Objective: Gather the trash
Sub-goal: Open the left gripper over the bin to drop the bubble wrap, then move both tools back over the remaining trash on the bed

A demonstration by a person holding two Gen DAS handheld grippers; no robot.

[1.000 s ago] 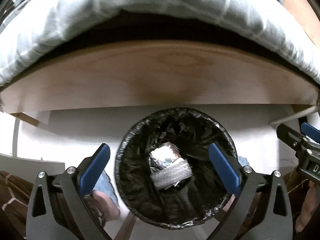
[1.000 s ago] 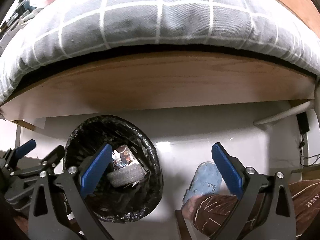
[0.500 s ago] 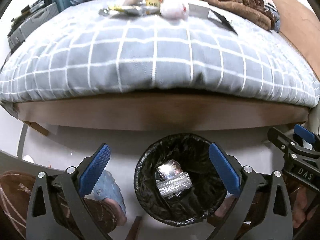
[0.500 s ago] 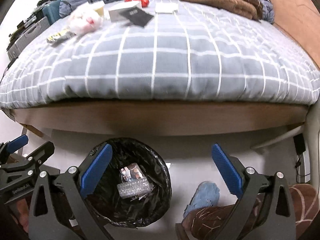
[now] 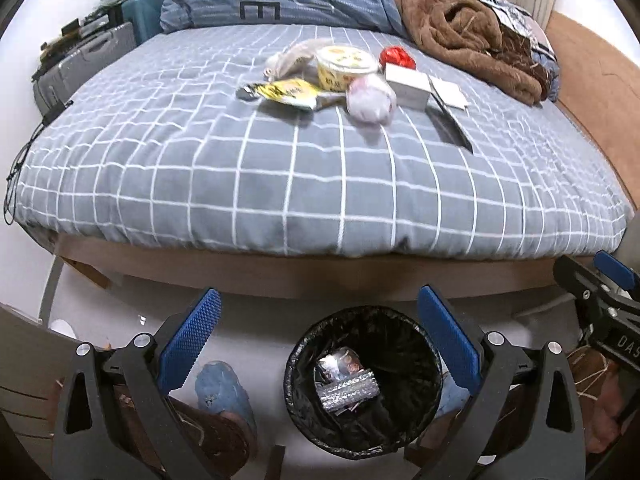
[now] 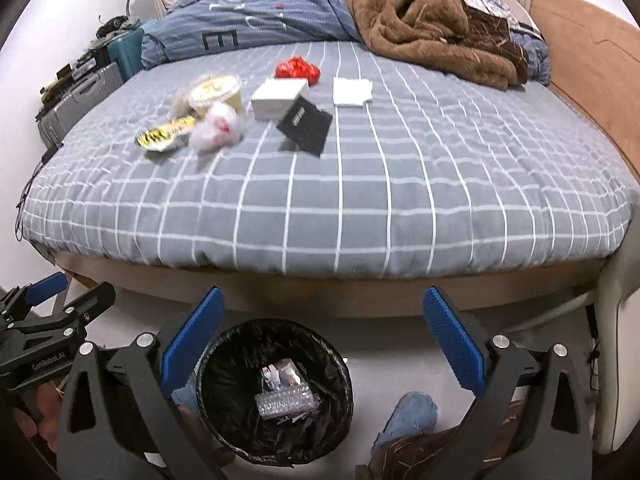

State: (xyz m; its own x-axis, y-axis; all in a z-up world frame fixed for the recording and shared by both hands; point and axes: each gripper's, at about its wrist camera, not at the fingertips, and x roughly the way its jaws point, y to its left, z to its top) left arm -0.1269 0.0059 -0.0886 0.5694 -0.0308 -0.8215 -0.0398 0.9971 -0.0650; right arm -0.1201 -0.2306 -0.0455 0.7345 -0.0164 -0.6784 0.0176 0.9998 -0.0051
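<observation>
Currently, left tool (image 5: 318,334): spread wide, empty, above the bin.
Right tool (image 6: 322,334): spread wide too, empty, just right of the bin.
Bin (image 6: 276,390): black-lined, on the floor at the foot of the bed, already holding a foil wrapper and a bubble-wrap roll.
Trash location: clustered mid-bed on the checked cover (image 6: 360,208), well back from the near edge.
Yellow packet (image 6: 164,134): flat, thin, probably slippery; best pinched at a raised end.
Crumpled plastic bag (image 6: 218,128): very light, soft; any bunched fold should do.
Tub (image 6: 216,92): light, stiff, round; likely best taken across the rim, could tip or spill.
White box (image 6: 278,99): rigid, light; may be wide for the span, so a short side looks safer.
Black card (image 6: 306,124): propped against the box; raised edge easy to nip.
Red wrapper (image 6: 298,70): crinkly, light; pinch the crown.
White napkins (image 6: 352,91): limp, lying flat; risk of snagging the cover.
Room: open bed in front, soft surface gives under pressure; brown blanket (image 6: 424,20) and suitcases (image 6: 80,92) flank the far reach.
</observation>
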